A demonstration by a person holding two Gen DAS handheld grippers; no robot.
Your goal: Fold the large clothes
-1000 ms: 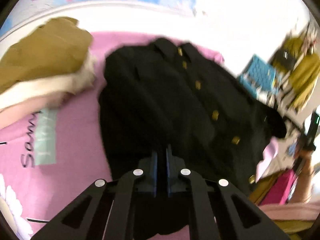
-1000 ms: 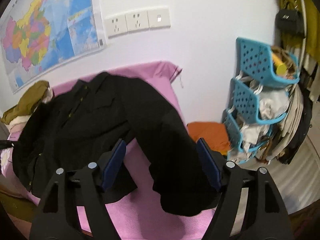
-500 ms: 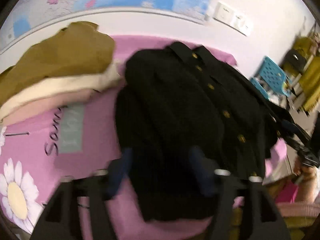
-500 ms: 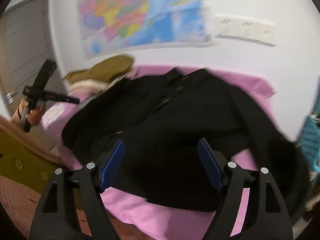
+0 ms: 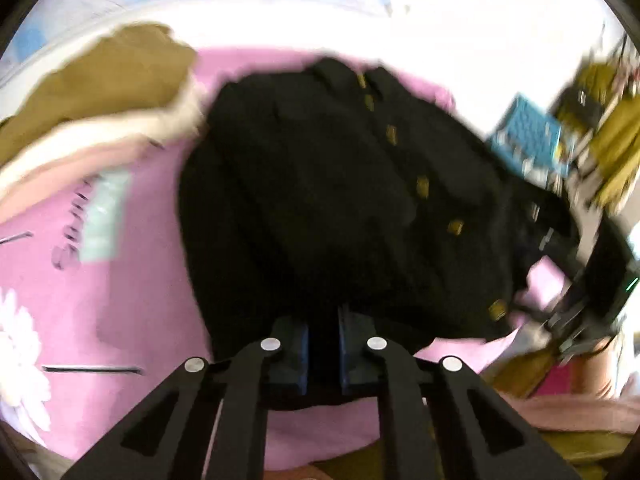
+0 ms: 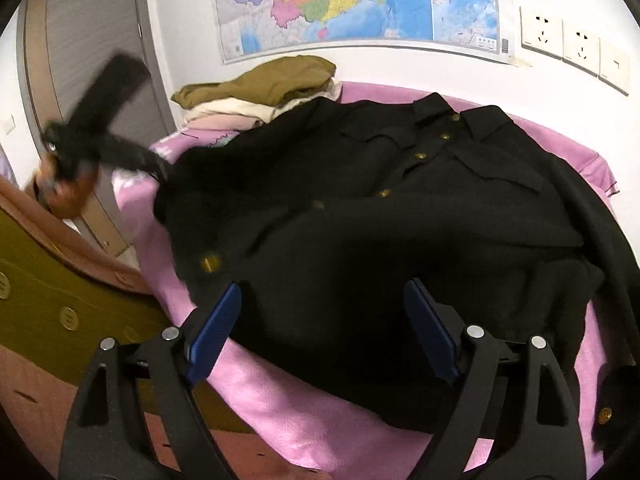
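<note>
A large black coat (image 6: 400, 208) with gold buttons lies spread on a pink sheet (image 6: 280, 396), collar toward the wall. It also shows in the blurred left wrist view (image 5: 340, 200). My left gripper (image 5: 323, 354) is shut on the coat's near hem, black cloth between its blue pads. From the right wrist view the left gripper (image 6: 156, 164) reaches the coat's left edge. My right gripper (image 6: 320, 332) is open and empty, just above the coat's lower front. One sleeve (image 6: 600, 248) hangs off the right side.
A pile of folded clothes (image 6: 264, 92), olive on top, sits at the back left of the sheet. A map (image 6: 360, 0) and wall sockets (image 6: 572, 44) are on the wall behind. A door (image 6: 88, 60) stands left. A blue basket rack (image 5: 528, 140) stands right.
My left gripper opened half a second ago and is now shut again on the coat's hem. My right gripper, open throughout, swung left from the hanging sleeve to over the coat's front.
</note>
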